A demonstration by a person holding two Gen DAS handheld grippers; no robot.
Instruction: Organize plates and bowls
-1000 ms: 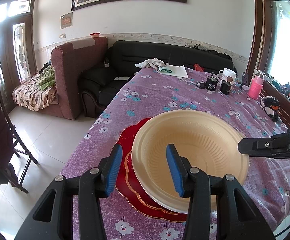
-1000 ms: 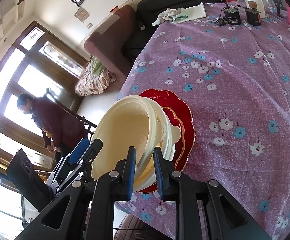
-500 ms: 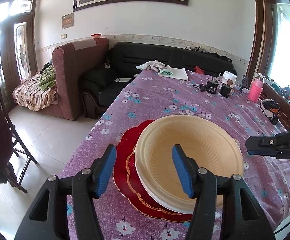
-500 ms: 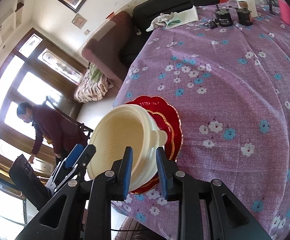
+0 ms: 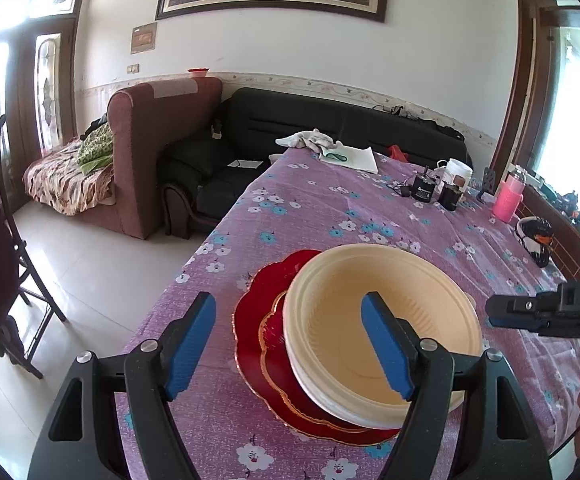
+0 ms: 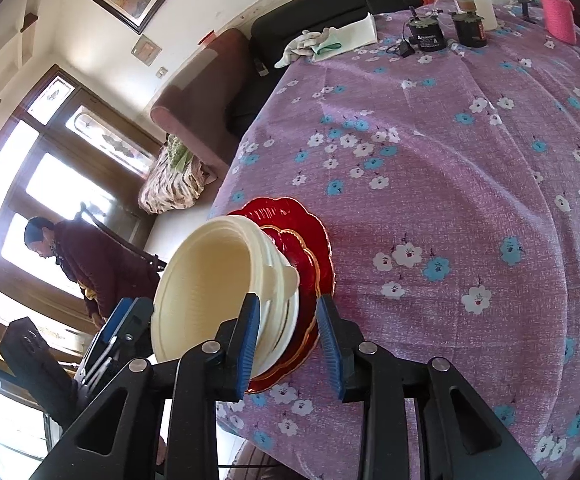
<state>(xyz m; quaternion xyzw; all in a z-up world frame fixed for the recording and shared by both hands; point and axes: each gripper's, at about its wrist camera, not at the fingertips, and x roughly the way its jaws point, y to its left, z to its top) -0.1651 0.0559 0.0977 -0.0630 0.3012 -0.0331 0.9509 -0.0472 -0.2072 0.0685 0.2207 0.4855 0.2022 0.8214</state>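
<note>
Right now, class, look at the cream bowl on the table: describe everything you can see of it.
The cream bowl is wide, round and shallow, plastic by its look, with fine ribs inside and a small tab handle on its rim. It looks empty and sits upright, nested on pale dishes atop scalloped red plates near the table's corner. The left gripper and right gripper straddle its rim, jaws opening, pads apparently clear of it.

Lettering on the right gripper

White capitals "DAS", cut off by the frame edge, stood on the black body of the right gripper (image 5: pixel 490 316), at three o'clock of the cream bowl (image 5: pixel 386 320).
</note>
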